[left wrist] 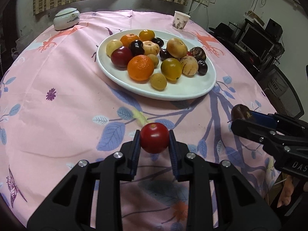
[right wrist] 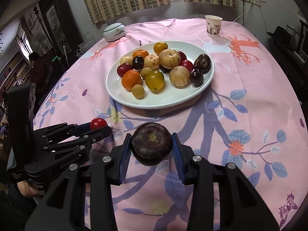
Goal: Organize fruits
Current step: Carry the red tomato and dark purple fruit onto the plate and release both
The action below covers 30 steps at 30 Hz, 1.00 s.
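Observation:
My left gripper is shut on a small red tomato, held above the pink tablecloth on the near side of the plate. The same tomato shows at the left gripper in the right wrist view. My right gripper is shut on a dark brown water chestnut; it appears at the right edge of the left wrist view as the chestnut. Farther off, a white oval plate holds several fruits: oranges, yellow tomatoes, striped pale melons, dark plums, small tan longans.
A white lidded jar stands at the table's far left and a paper cup at the far right. The round table's edge falls away to a black chair on the right. A person sits at the left.

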Motion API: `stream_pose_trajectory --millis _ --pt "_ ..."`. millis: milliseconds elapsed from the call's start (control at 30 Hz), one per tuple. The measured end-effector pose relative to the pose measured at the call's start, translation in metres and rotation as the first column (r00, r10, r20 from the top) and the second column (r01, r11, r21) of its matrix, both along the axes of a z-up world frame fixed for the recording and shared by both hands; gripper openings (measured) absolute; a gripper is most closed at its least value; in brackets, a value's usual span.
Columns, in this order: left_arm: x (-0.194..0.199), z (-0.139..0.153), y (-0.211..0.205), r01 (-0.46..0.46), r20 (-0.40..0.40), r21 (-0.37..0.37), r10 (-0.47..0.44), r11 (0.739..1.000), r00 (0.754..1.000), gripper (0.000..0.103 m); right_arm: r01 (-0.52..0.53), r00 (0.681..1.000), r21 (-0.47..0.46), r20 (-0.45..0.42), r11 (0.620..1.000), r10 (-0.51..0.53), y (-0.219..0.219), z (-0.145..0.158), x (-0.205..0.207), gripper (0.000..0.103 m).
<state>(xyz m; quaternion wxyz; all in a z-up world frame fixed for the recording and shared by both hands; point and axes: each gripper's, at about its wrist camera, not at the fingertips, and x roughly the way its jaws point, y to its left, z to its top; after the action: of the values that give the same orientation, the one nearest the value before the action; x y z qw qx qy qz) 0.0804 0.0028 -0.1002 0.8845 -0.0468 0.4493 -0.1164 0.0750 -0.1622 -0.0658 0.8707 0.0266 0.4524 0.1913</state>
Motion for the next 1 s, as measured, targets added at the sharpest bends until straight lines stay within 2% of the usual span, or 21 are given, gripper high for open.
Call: stream_pose_trajectory --millis 200,333,433,567,700,800,1000 --pt "0.013 0.035 0.007 -0.008 0.042 0.008 0.008 1.0 0.999 0.028 -0.035 0.999 -0.014 0.003 0.999 0.035 0.009 0.007 0.013 0.042" --pt "0.047 0.062 0.01 -0.024 0.066 0.014 0.023 1.0 0.998 0.028 -0.04 0.999 -0.022 0.02 0.999 0.04 0.012 0.02 0.04 0.042" --pt "0.083 0.071 0.007 -0.02 0.062 0.016 0.019 1.0 0.998 0.028 -0.039 0.999 -0.042 0.016 0.998 0.039 0.02 0.023 0.071 0.041" --pt "0.126 0.068 0.0 -0.035 0.044 0.032 0.034 0.999 0.998 0.028 -0.016 1.0 -0.073 0.024 0.997 0.017 0.031 0.016 0.112 0.041" --pt "0.151 0.059 -0.003 -0.043 0.014 0.047 0.042 0.998 0.999 0.029 -0.056 0.998 -0.106 0.029 0.993 0.059 0.046 0.009 0.127 0.041" --pt "0.162 0.052 -0.002 -0.051 -0.005 0.039 0.051 0.998 0.999 0.029 -0.079 0.996 -0.108 0.018 0.991 0.082 0.053 0.005 0.131 0.041" --pt "0.171 0.048 -0.011 -0.03 -0.007 0.036 0.03 0.999 1.0 0.029 -0.051 0.998 -0.104 0.018 0.993 0.053 0.052 0.002 0.144 0.041"
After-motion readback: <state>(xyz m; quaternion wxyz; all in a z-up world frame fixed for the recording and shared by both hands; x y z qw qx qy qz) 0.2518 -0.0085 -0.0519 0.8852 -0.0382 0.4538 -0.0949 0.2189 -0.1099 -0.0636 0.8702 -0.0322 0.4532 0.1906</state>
